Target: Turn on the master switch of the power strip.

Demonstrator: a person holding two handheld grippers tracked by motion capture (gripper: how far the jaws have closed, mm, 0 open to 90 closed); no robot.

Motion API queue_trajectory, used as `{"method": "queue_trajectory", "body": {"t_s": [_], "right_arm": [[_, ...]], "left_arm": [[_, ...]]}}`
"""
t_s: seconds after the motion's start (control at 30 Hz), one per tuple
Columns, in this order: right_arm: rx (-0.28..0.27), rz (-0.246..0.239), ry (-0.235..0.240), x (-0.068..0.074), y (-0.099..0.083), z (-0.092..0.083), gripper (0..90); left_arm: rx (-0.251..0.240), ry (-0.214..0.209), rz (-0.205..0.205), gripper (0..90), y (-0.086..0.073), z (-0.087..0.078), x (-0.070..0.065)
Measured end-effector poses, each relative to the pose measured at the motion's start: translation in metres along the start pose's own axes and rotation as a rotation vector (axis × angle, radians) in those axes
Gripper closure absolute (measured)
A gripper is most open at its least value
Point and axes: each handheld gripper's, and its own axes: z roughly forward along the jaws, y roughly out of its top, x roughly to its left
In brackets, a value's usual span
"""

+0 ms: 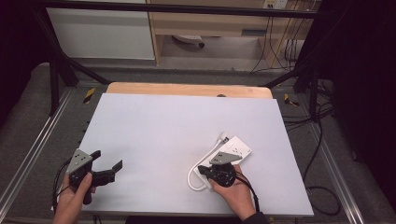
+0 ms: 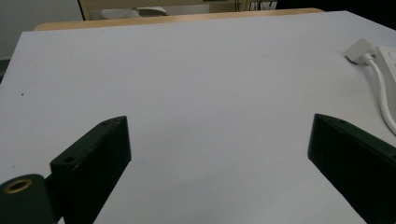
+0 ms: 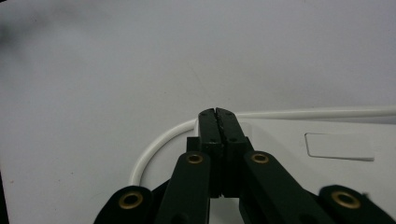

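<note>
A: Pale grey table [image 1: 177, 135], wood edge at the far side. Largest thing on it is the white power strip [image 1: 236, 149], right of centre and toward the near edge, lying flat. Its white cord [image 1: 198, 167] loops off to the left and curls back toward the near side; the plug [image 1: 224, 137] sits at the strip's far corner.

B: Grippers?

A: Right gripper [image 1: 204, 170] is over the near end of the strip, jaws pressed fully together. In the right gripper view the tips [image 3: 218, 116] meet just at the cord [image 3: 159, 144] where it bends, but nothing sits between them. I can't tell whether they touch the cord or the strip's body [image 3: 299, 140]. Left gripper [image 1: 109, 166] is near the left edge, well apart from the strip, jaws spread wide with nothing between them; in its own view the plug [image 2: 359, 49] and cord [image 2: 384, 93] show far right.

B: So the step is?

A: My guess: taking hold of the cord. To do it well, open the right jaws first, lower them so the cord passes between the pads at the bend, then close squarely across it, not along it. Grip near the strip so the loop doesn't whip. Bring the left gripper over to steady the strip's body if it slides.
</note>
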Motion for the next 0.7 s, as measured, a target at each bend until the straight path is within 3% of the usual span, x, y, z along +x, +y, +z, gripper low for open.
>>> {"method": "queue_trajectory", "body": {"t_s": [0.7], "right_arm": [[-0.027, 0.005, -0.003, 0.0009, 0.0026, -0.0054, 90.0]], "left_arm": [[-0.003, -0.002, 0.002, 5.9, 0.0001, -0.0002, 0.0001]]}}
